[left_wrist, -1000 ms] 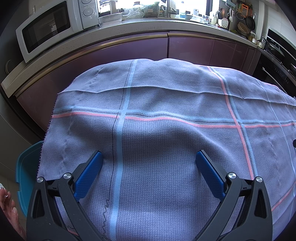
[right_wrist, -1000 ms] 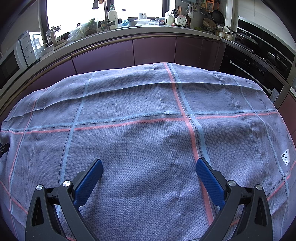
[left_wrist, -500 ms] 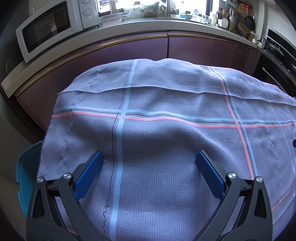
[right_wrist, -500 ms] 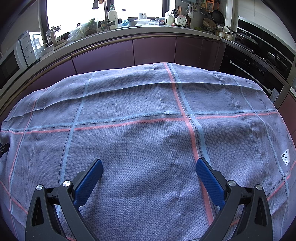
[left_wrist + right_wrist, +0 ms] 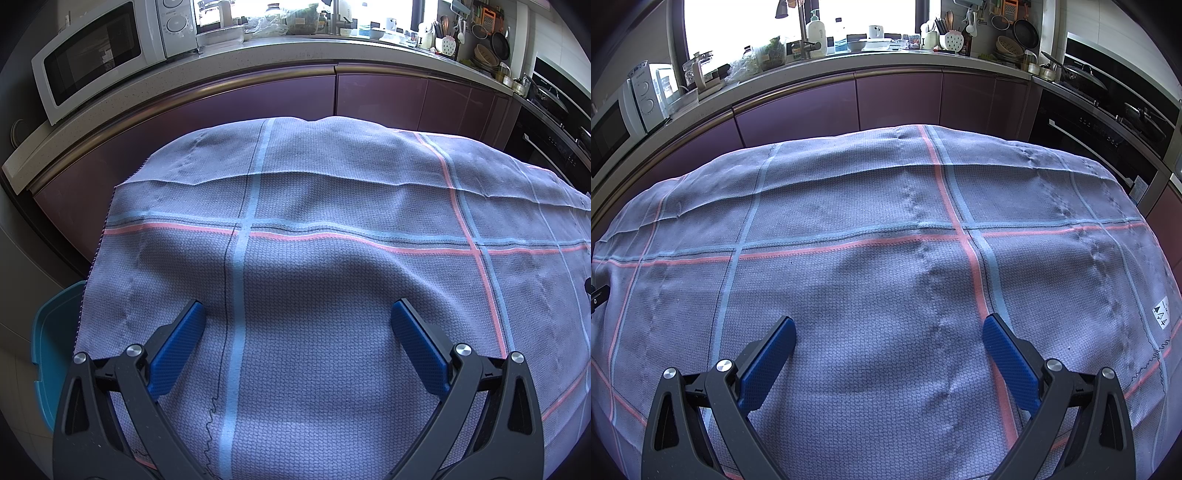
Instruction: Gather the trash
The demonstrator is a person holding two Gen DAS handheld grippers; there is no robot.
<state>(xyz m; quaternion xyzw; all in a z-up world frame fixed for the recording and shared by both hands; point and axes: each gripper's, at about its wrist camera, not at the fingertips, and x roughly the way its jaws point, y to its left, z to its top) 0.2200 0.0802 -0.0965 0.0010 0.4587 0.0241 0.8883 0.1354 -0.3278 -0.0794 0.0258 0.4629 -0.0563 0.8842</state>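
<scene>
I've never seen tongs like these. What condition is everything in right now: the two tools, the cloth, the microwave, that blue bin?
left gripper: jaws wide open, holding nothing, above the cloth
right gripper: jaws wide open, holding nothing
cloth: spread flat over the table, lightly creased, no trash showing on it
microwave: door closed
blue bin: beside the table's left edge, mostly hidden; contents cannot be seen
oven: door closed

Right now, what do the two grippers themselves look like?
Left gripper and right gripper look identical: matte black triangular frames with cut-out windows, silver round bolts at the pivots, and long blue textured pads on the fingers. No cables, markings or sleeves are visible.
</scene>
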